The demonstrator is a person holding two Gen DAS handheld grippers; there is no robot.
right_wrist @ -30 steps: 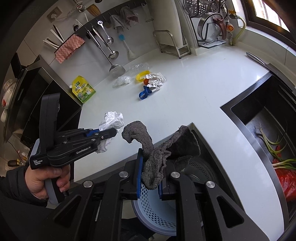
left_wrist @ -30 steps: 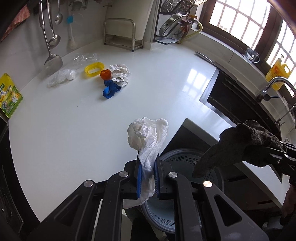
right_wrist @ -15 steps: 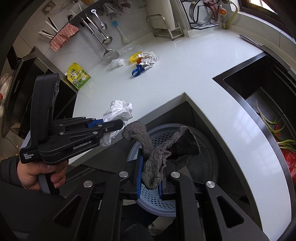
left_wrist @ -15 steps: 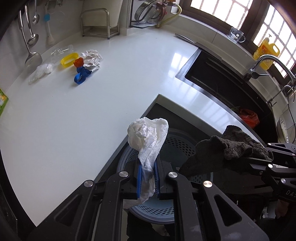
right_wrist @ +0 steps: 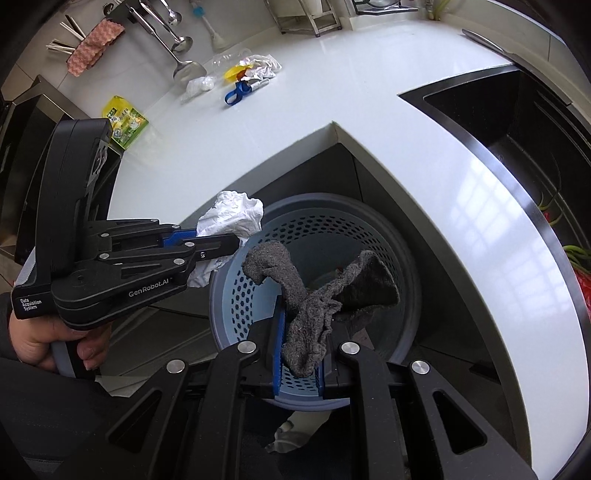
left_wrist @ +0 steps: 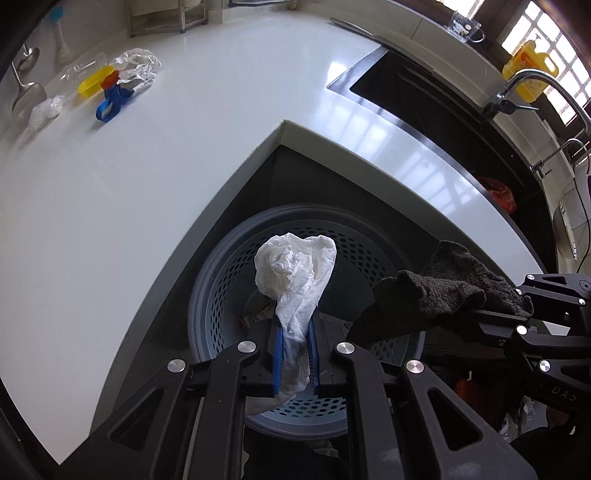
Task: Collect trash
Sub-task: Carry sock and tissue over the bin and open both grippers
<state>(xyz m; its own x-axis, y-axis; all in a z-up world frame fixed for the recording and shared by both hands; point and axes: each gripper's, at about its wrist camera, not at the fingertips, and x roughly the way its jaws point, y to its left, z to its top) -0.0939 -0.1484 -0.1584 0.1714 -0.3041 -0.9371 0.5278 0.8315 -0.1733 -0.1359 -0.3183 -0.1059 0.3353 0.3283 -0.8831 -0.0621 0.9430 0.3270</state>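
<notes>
My left gripper [left_wrist: 295, 354] is shut on a crumpled white tissue [left_wrist: 295, 273] and holds it over the blue perforated waste basket [left_wrist: 218, 280] below the counter corner. My right gripper [right_wrist: 299, 354] is shut on a dark grey rag [right_wrist: 314, 295] and holds it over the same basket [right_wrist: 402, 258]. The left gripper with the tissue [right_wrist: 232, 218] shows at the left of the right wrist view. The rag [left_wrist: 443, 291] shows at the right of the left wrist view. More trash lies far back on the white counter: crumpled foil [left_wrist: 138, 66], a blue loop [left_wrist: 109, 105], a yellow piece [left_wrist: 90, 83], a plastic bag [left_wrist: 42, 112].
The white counter [left_wrist: 129, 166] wraps around the basket in an inside corner. A black sink [left_wrist: 424, 99] with a tap [left_wrist: 532, 81] lies to the right. Utensils hang on the back wall [right_wrist: 166, 22]. A green packet [right_wrist: 123, 122] lies at the counter's left end.
Both grippers have moved back from the counter and down over the basket, still holding the tissue and the rag. The basket now fills the middle of both views.
</notes>
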